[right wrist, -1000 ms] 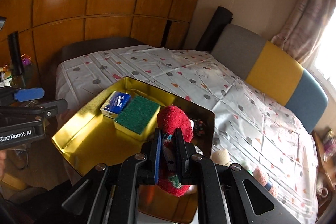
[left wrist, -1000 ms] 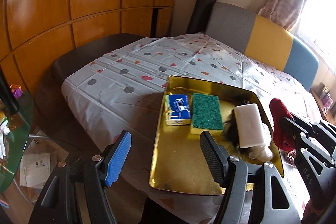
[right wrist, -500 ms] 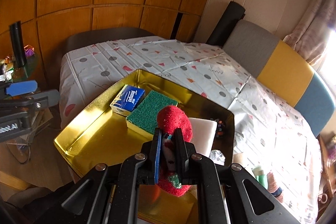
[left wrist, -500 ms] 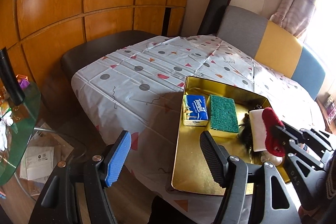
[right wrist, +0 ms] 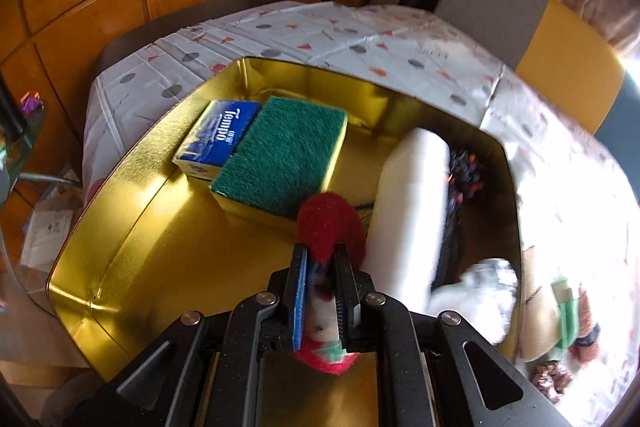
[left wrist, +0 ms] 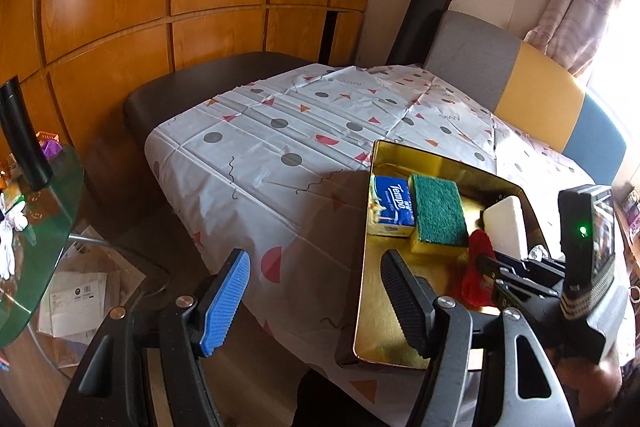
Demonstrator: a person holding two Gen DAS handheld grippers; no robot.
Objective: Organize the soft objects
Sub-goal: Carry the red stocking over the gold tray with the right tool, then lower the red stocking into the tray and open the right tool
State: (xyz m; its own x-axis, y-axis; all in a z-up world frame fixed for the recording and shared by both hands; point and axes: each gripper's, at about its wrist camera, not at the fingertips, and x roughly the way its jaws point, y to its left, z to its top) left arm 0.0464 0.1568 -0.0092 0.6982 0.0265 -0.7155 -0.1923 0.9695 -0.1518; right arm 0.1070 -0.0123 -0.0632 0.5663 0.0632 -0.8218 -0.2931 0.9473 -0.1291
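Here, a red sock (right wrist: pixel 330 223) over the gold tray (right wrist: pixel 120 195)
The right tongs (right wrist: pixel 322 263) pinch the red sock just above the tray floor, beside the green sponge (right wrist: pixel 280 155) and white block (right wrist: pixel 412 211); the left tongs (left wrist: pixel 316 291) hang spread and empty near the tray's edge

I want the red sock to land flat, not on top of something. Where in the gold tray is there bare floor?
The gold tray is bare across its near half, between its left wall and the white sponge block, in front of the green sponge. The far end is crowded: tissue pack, green sponge, white block, dark fluffy item. The right gripper holds the red sock above that bare patch.
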